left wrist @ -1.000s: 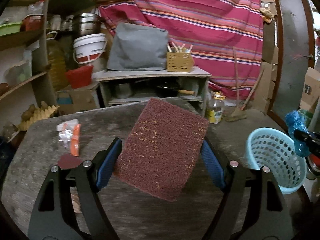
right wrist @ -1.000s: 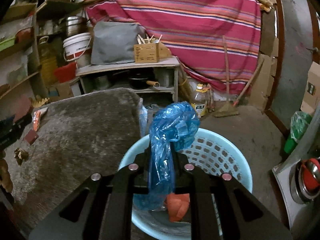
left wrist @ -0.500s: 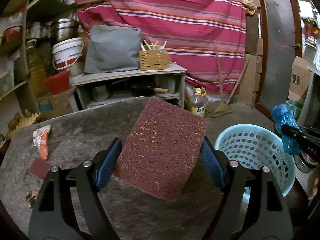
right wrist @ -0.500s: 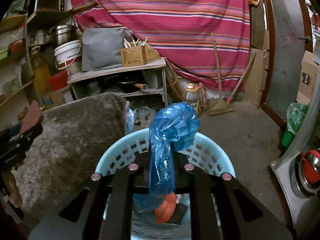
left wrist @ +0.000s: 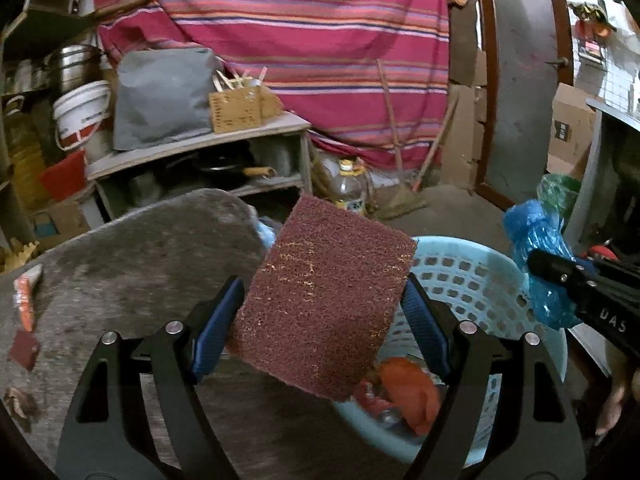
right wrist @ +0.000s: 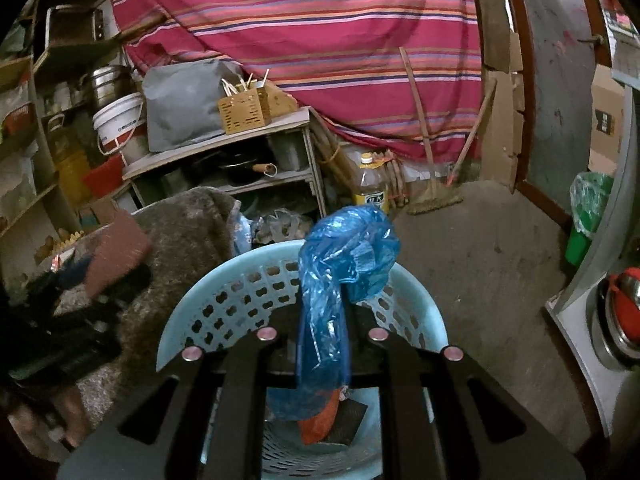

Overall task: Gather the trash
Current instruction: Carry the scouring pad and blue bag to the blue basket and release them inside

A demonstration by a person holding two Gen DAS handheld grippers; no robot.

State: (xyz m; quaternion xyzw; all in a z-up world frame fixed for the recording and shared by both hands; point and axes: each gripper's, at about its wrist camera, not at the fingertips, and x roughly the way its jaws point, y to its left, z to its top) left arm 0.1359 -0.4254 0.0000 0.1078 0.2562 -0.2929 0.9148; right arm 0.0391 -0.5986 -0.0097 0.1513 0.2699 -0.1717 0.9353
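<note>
Over the basket (left wrist: 472, 280), left tool (left wrist: 320, 312) clamps a tilted scouring pad (left wrist: 324, 300); right tool (right wrist: 322, 340) pinches an upright blue bag (right wrist: 340, 272)

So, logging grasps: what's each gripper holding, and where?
Left gripper: scouring pad, clamped by its side edges. Right gripper: blue bag, pinched mid-length.

My left jaws carry blue pads. Rectangular maroon scouring pad (left wrist: 326, 306): yellow flecks. Crumpled plastic bag (right wrist: 344, 268): blue. Perforated plastic basket (right wrist: 224, 300): light blue.
</note>
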